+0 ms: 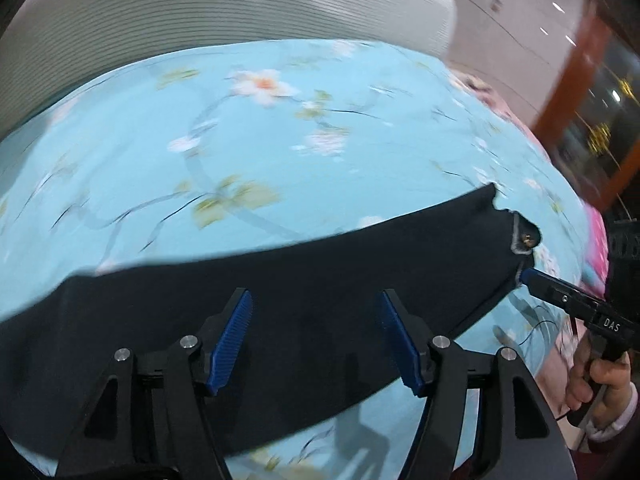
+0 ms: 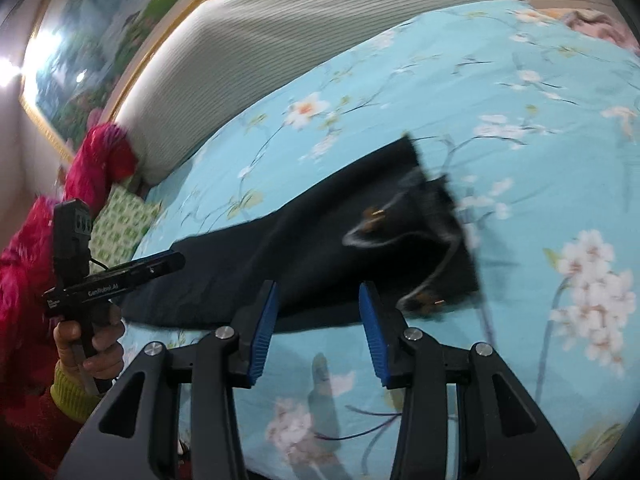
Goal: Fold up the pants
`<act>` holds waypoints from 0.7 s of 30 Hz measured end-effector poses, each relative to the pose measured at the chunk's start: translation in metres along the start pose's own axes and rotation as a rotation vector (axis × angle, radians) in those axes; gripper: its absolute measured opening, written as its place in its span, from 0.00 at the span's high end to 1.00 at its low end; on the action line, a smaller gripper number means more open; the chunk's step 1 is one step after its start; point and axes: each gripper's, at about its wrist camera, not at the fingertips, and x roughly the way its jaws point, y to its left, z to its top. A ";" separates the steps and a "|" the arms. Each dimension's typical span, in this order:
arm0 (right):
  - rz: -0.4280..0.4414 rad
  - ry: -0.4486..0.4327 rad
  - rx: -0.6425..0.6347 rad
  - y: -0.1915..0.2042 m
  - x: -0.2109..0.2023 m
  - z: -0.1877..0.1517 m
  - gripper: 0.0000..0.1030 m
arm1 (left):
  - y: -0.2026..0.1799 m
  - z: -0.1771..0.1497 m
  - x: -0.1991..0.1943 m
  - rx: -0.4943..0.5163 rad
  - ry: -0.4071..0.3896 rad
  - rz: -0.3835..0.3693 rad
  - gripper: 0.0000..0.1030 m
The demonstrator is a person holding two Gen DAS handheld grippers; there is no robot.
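Dark pants [image 2: 304, 240] lengthwise across floral bedsheet [image 2: 500, 80], waistband rightward.

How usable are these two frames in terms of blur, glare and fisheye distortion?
Left wrist view: motion blur smears the floral sheet while the left gripper stays crisp; fisheye bows the dark pants. Right wrist view: the pants' waistband is smeared, the right gripper sharp; lamp glare burns out on the framed picture at upper left.
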 end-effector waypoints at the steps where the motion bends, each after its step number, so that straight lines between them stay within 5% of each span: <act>1: -0.005 -0.009 0.008 -0.003 -0.002 0.001 0.58 | -0.006 0.008 0.007 0.021 0.011 -0.015 0.34; 8: 0.000 -0.034 0.058 -0.019 -0.001 0.008 0.57 | -0.046 0.062 0.064 0.131 0.129 -0.192 0.31; 18: 0.034 -0.075 0.101 -0.042 0.005 0.022 0.56 | -0.100 0.091 0.131 0.302 0.257 -0.254 0.31; 21: 0.079 -0.074 0.093 -0.037 0.006 0.022 0.56 | -0.106 0.090 0.136 0.321 0.277 -0.291 0.41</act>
